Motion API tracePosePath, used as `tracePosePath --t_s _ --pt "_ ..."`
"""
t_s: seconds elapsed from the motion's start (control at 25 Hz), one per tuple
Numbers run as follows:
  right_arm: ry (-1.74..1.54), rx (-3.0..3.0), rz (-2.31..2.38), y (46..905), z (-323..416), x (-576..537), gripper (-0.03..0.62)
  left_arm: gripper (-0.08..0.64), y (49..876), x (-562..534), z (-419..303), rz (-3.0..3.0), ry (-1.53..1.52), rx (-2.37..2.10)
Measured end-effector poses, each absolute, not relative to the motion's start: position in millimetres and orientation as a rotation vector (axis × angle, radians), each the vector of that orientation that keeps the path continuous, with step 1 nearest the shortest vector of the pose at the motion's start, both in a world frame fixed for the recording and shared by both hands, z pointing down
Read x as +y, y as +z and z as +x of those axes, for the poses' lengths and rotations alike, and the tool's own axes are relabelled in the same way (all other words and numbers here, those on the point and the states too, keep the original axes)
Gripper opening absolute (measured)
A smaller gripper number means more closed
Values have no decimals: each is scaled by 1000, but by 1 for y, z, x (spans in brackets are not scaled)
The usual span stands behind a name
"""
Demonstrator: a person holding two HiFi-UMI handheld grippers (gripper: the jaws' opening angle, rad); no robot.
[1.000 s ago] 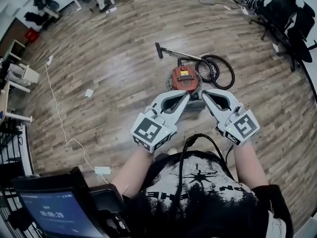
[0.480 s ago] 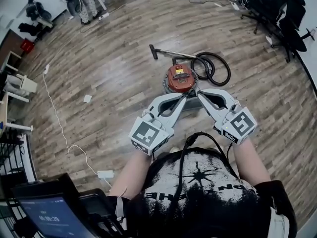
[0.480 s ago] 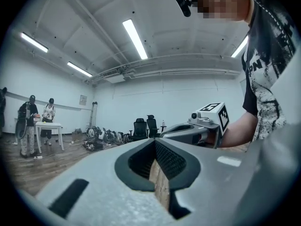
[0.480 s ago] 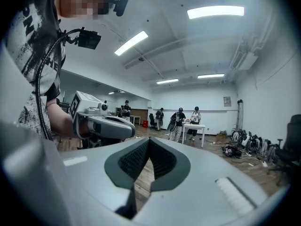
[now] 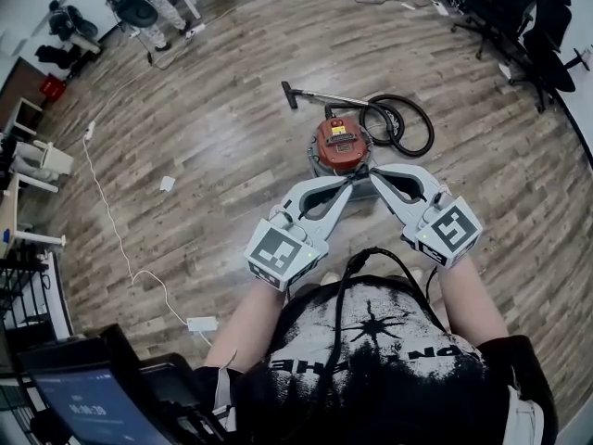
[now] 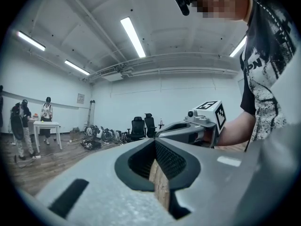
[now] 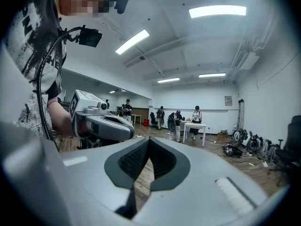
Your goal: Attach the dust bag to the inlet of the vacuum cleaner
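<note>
A red canister vacuum cleaner (image 5: pixel 339 142) stands on the wooden floor ahead of me, its black hose (image 5: pixel 408 123) coiled to its right and its wand (image 5: pixel 315 95) lying behind it. I hold both grippers level at chest height, above the floor, and their tips nearly meet over the near side of the vacuum. In the head view the left gripper (image 5: pixel 348 183) is shut and empty, and so is the right gripper (image 5: pixel 372 176). Each gripper view shows its own jaws closed on nothing: left gripper (image 6: pixel 154 144), right gripper (image 7: pixel 147 144). I cannot make out a dust bag.
A white cable (image 5: pixel 109 219) with a power brick (image 5: pixel 201 324) runs across the floor at left. Black office chairs (image 5: pixel 533 26) stand at the far right. A tablet screen (image 5: pixel 88 401) sits by my left hip. People stand at a white table (image 7: pixel 194 126) across the room.
Both grippers drifted a little across the view, staying shut and tip to tip. The head view shifted slightly; the vacuum cleaner lies where it was.
</note>
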State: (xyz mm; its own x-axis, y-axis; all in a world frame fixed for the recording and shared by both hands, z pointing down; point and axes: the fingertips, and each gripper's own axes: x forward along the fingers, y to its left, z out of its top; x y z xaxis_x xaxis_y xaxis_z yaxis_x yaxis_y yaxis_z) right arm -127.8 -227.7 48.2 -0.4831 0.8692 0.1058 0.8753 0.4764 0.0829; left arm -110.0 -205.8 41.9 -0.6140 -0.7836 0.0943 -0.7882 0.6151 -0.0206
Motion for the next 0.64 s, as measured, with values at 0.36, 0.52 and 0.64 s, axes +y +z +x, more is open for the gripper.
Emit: tracePosePath --t_s 0.36,0.52,0.64 --pt "-234 -2626 -1585 51 -129 -229 6 2 43 -205 -115 1329 55 -2767" --pt "-238 -2627 -1584 48 -131 -227 6 2 43 -201 -117 1319 44 -2763" --pt "-249 -2623 -1592 46 -132 -225 6 2 42 -198 -119 1311 40 -2766"
